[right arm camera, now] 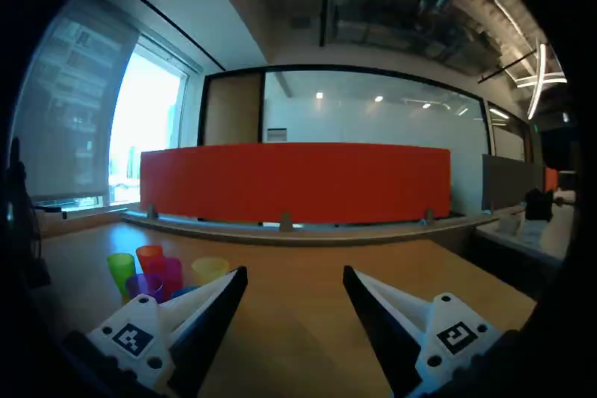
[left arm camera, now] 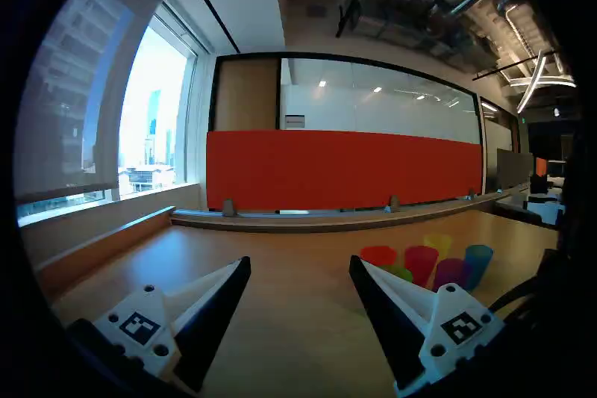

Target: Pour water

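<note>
Left gripper (left arm camera: 299, 260): black-and-white fingers spread wide, empty, over the light wooden table (left arm camera: 298, 338). Right gripper (right arm camera: 295, 269): likewise wide apart, holding nothing. Cluster of translucent coloured plastic cups (left arm camera: 422, 263): upright on the table, between both grippers.

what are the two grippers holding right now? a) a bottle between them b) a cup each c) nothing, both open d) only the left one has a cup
C: the left gripper and right gripper both have their fingers spread with only bare table between them; the coloured cups stand apart, ungrasped.
</note>
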